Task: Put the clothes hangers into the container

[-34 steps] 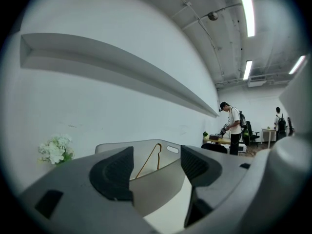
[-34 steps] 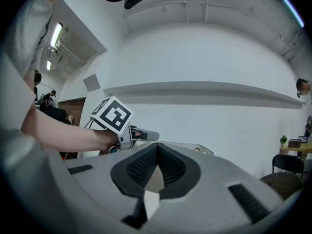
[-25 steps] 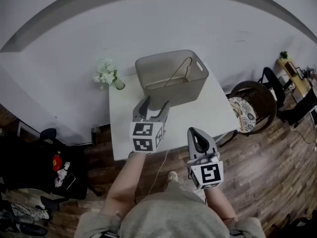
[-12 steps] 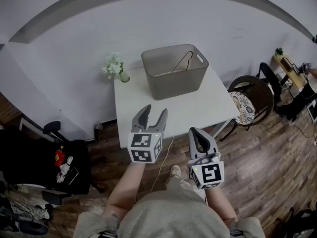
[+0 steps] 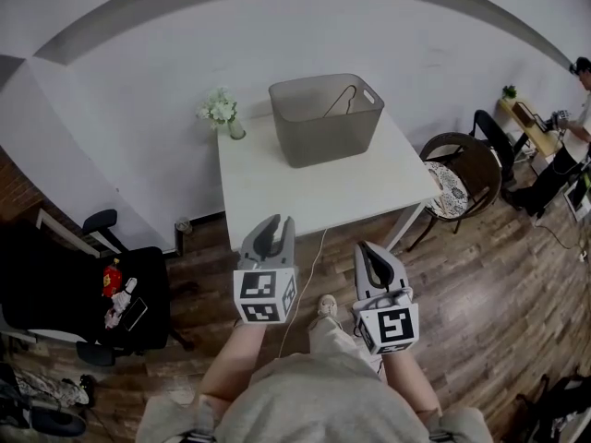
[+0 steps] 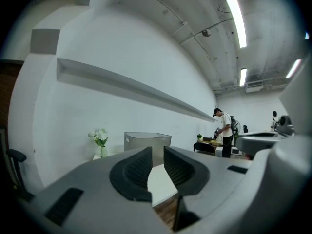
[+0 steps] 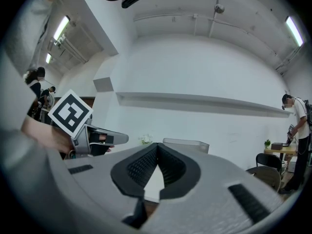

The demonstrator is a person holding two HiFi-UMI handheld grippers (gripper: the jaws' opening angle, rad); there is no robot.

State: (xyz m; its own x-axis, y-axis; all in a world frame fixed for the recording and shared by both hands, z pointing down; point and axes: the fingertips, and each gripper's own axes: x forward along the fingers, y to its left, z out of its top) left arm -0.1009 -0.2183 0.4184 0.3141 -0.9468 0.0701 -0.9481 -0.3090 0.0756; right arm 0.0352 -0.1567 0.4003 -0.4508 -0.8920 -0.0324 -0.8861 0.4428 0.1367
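Left gripper view shows the left gripper (image 6: 157, 154) with its jaws closing to a narrow gap and nothing between them. The right gripper (image 5: 373, 251), just beside it, has its jaws together and is also empty. Both hang over the floor, short of the table (image 5: 277, 187) ahead, probably because nothing remains to pick up (no loose hanger shows on the tabletop). Farther ahead stands one container (image 5: 325, 123) with one clothes hanger (image 5: 341, 100) leaning inside, and one vase of flowers (image 5: 223, 112) sits left of it.
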